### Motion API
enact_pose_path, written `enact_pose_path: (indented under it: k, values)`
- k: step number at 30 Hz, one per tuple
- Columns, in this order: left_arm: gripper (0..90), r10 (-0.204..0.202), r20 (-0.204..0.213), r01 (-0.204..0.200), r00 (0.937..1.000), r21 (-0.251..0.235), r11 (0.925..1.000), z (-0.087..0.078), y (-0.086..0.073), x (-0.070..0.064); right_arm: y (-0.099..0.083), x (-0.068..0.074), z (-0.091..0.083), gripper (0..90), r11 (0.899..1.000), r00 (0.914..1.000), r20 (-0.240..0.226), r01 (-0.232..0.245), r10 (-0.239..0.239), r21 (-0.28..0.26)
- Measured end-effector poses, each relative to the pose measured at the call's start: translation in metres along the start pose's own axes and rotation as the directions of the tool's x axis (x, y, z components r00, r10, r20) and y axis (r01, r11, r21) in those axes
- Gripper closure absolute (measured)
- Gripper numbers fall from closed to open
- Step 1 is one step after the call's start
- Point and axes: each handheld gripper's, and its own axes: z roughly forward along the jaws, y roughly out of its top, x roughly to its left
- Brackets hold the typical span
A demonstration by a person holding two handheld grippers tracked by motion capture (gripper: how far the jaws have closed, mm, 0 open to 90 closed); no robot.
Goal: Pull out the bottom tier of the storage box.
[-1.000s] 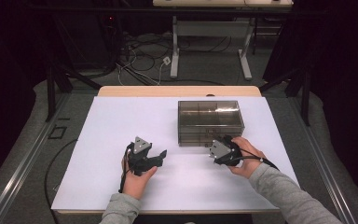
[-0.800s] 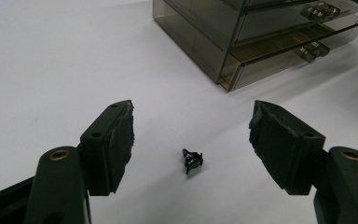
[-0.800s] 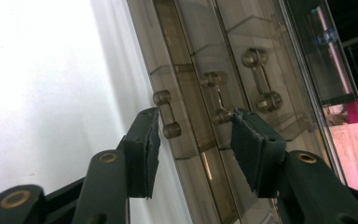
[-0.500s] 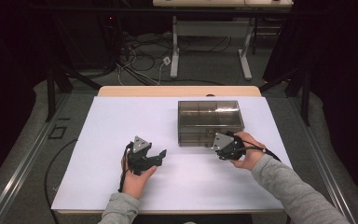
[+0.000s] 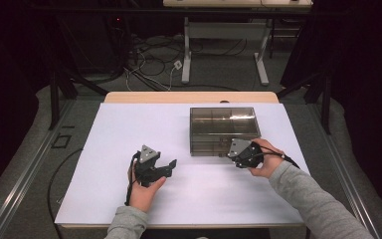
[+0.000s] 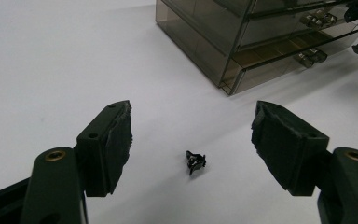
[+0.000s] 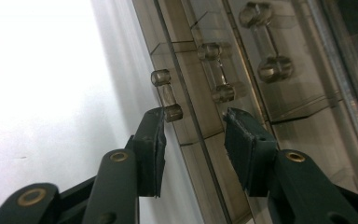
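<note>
Your drawer box (image 5: 223, 130) is smoky brown and see-through, the worktop (image 5: 129, 129) plain white, the small clip (image 6: 195, 161) black, both grippers black.

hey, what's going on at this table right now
A person holds a gripper in each hand at a white table. The right gripper is open at the front of a smoky clear drawer box, near a drawer handle. The left gripper is open over a small black clip lying on the table.
</note>
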Motion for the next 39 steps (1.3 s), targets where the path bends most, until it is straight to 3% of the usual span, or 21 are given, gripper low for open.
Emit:
enact_pose_path:
  k: [13,21,29,31,32,39]
  values:
    - [28.1,0.002,0.003,-0.002,1.0000,0.007,1.0000,-0.001,-0.002,-0.004,-0.010,-0.001,0.014,60.5,0.999,0.9992,-0.013,-0.038,0.038,0.017]
    - [28.1,0.004,0.000,-0.004,1.0000,0.004,1.0000,-0.002,-0.001,-0.004,-0.011,-0.005,0.020,63.7,0.998,0.9973,-0.048,-0.055,0.056,0.015]
    - [28.1,0.004,-0.003,-0.004,1.0000,0.005,1.0000,-0.002,-0.002,-0.003,-0.011,-0.006,0.021,66.2,0.999,0.9969,-0.068,-0.038,0.039,0.020]
    - [28.1,0.007,-0.006,-0.007,1.0000,0.004,1.0000,-0.003,-0.002,-0.003,-0.011,-0.008,0.020,75.6,0.999,0.9976,-0.059,-0.035,0.036,0.021]
    - [28.1,0.006,-0.008,-0.006,0.9999,0.004,1.0000,-0.003,-0.003,-0.003,-0.011,-0.009,0.019,75.9,0.998,0.9962,-0.069,-0.051,0.053,0.028]
    - [28.2,-0.002,-0.014,0.002,0.9999,0.001,1.0000,-0.004,-0.003,0.000,-0.008,-0.009,0.019,79.9,0.999,0.9976,-0.068,-0.007,0.011,0.050]
